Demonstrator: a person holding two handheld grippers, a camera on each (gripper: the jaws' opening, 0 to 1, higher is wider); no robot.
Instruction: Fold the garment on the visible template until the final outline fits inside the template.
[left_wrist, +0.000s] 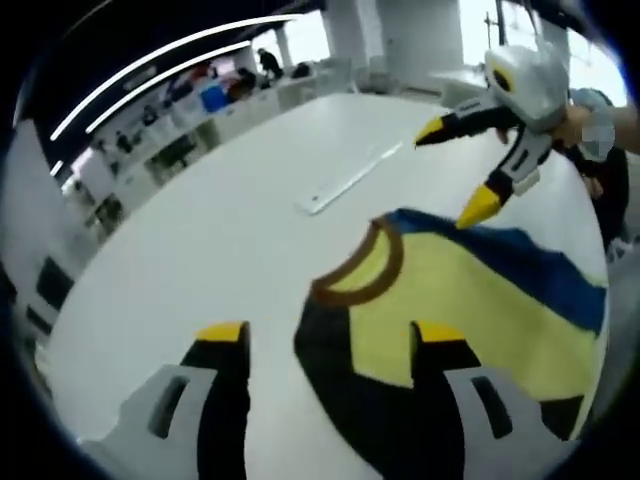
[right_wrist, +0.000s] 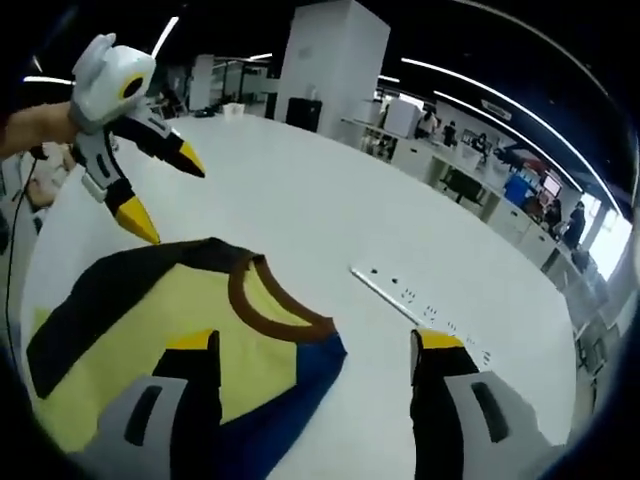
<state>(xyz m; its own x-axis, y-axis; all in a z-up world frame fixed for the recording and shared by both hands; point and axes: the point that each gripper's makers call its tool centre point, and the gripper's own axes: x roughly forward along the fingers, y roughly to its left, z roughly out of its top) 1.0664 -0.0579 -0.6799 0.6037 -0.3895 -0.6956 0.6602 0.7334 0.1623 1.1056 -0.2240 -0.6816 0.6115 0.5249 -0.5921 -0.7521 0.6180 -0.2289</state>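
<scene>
On the white table, the soft, limp yellow T-shirt is best pinched at its black sleeve edge, both the left gripper and right gripper being held open and empty.

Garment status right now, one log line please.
garment: flat on white table, not yet folded | left gripper: open, above collar | right gripper: open, empty | ruler strip: beyond garment

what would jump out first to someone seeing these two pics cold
The yellow garment with black and blue panels and a brown collar, lying on the white table, draws the eye first. Next, both open yellow-tipped tools: the right hand-held gripper hovers by the shirt's far blue edge in the left gripper view, the left hand-held gripper by its black sleeve in the other. A pale strip lies beyond the collar.
</scene>
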